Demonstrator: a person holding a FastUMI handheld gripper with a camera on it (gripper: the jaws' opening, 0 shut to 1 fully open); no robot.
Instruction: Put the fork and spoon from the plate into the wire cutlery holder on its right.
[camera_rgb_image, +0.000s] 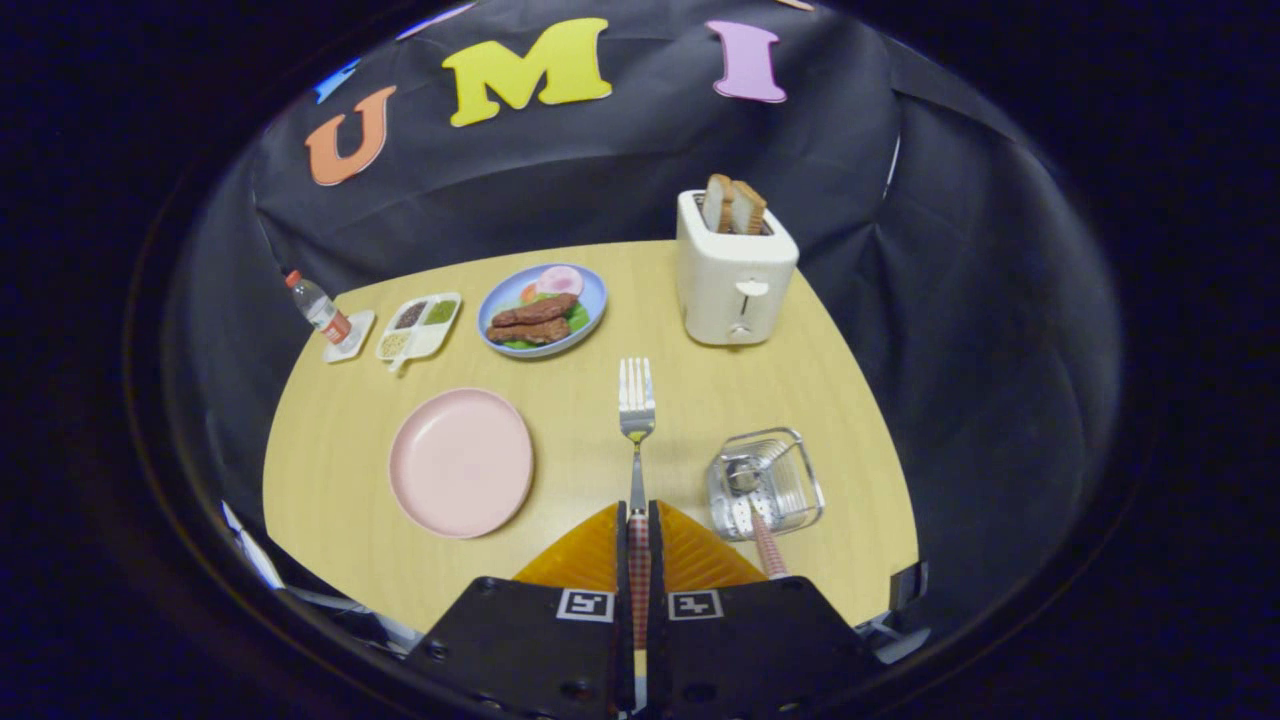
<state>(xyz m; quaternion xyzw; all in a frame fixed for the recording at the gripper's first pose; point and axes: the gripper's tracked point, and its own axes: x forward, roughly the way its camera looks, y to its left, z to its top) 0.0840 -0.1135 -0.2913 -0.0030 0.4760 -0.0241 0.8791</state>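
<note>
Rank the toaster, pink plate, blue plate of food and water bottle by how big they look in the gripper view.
1. Pink plate and toaster: similar, and the plate is nearer, so unranked.
2. Blue plate of food.
3. Water bottle.
The gripper has its jaws shut on the fork.

Even overhead light, fisheye-warped edges

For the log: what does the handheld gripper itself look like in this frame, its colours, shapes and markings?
The gripper has two orange, wedge-shaped fingers with finely ribbed surfaces, each edged by a thin dark strip along its inner side. Behind them sit two angular black body blocks, each carrying a small square black-and-white fiducial marker at its front inner corner. Small screw heads dot the black housing. No cables or sleeve are visible.
</note>
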